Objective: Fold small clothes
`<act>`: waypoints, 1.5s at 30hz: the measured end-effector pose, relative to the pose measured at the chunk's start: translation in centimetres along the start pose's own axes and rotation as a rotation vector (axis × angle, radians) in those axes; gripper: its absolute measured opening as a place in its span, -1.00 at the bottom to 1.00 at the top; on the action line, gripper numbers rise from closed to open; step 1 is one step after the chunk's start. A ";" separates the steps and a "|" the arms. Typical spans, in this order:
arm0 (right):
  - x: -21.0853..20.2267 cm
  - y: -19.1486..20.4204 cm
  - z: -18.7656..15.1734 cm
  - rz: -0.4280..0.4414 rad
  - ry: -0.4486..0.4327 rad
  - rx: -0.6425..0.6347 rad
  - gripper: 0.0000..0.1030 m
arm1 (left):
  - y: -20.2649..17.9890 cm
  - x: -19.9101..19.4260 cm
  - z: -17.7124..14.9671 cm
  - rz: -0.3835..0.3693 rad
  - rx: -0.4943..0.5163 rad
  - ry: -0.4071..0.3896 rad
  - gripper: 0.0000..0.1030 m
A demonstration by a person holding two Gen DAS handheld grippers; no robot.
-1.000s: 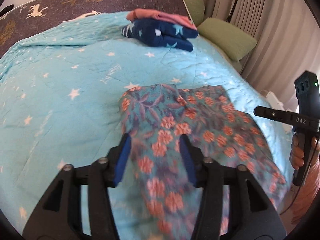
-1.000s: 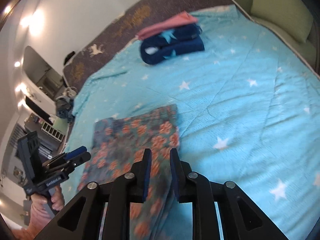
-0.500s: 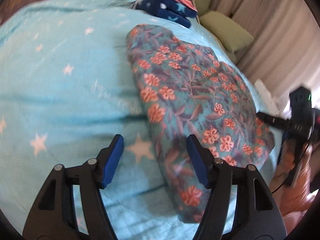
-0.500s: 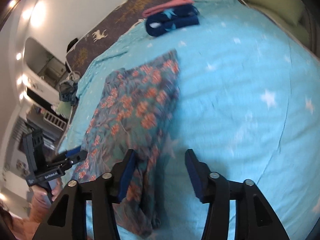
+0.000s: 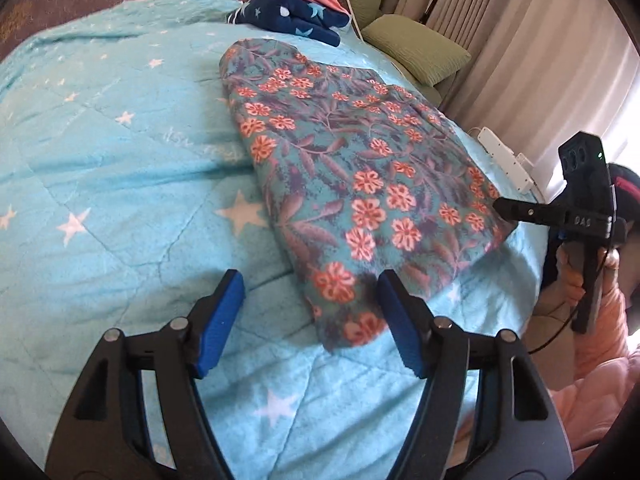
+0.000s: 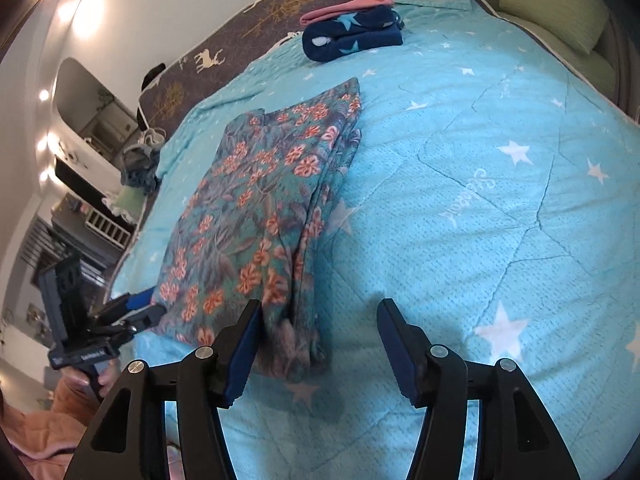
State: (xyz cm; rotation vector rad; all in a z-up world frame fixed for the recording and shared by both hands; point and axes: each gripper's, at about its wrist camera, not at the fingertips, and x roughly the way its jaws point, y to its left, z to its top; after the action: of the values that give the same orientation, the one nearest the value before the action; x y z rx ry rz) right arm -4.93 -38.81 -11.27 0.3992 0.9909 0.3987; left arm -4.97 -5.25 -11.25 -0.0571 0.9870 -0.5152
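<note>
A folded floral garment (image 5: 352, 176), teal with orange flowers, lies flat on the light blue star quilt (image 5: 120, 184); it also shows in the right wrist view (image 6: 260, 216). My left gripper (image 5: 312, 308) is open and empty, hovering just short of the garment's near corner. My right gripper (image 6: 320, 332) is open and empty over the garment's other near corner. The right gripper's tips (image 5: 508, 208) also show in the left wrist view, at the garment's right edge. The left gripper (image 6: 140, 312) shows in the right wrist view at the garment's left edge.
A folded navy star garment (image 5: 292, 18) with a pink one on top sits at the far end of the bed; it shows in the right wrist view (image 6: 352, 36). Green pillows (image 5: 416, 46) and curtains are to the right. A white power strip (image 5: 508, 156) lies beyond the bed edge.
Both grippers have opened and let go of the floral garment, which has dropped flat onto the quilt. Both have pulled back slightly toward its near edge.
</note>
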 end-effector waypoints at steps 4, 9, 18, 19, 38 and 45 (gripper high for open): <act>-0.4 -0.1 0.8 0.004 0.004 -0.008 0.17 | 0.6 -1.4 1.5 -0.055 -0.024 -0.046 0.36; 0.5 -1.7 4.4 0.083 -0.035 0.060 0.19 | 1.4 0.2 4.7 -0.023 -0.039 -0.075 0.40; 4.8 -3.1 8.9 0.158 0.021 0.112 0.22 | 4.5 5.2 8.5 -0.074 -0.121 -0.002 0.41; 5.2 -3.1 9.3 0.165 0.023 0.110 0.22 | 4.7 5.5 8.9 -0.081 -0.126 -0.004 0.41; 10.7 -0.6 14.2 0.255 0.042 0.002 -0.70 | 5.3 9.2 15.1 -0.176 -0.067 -0.054 -0.75; 2.2 5.4 13.7 0.154 -0.188 -0.178 -0.74 | -0.4 0.0 16.3 -0.098 0.119 -0.288 -0.76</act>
State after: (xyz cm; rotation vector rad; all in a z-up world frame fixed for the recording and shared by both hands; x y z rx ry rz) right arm 7.21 -35.07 -3.50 0.3455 0.7371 0.5733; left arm 8.08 -8.55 -2.03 -0.0713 0.6736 -0.6358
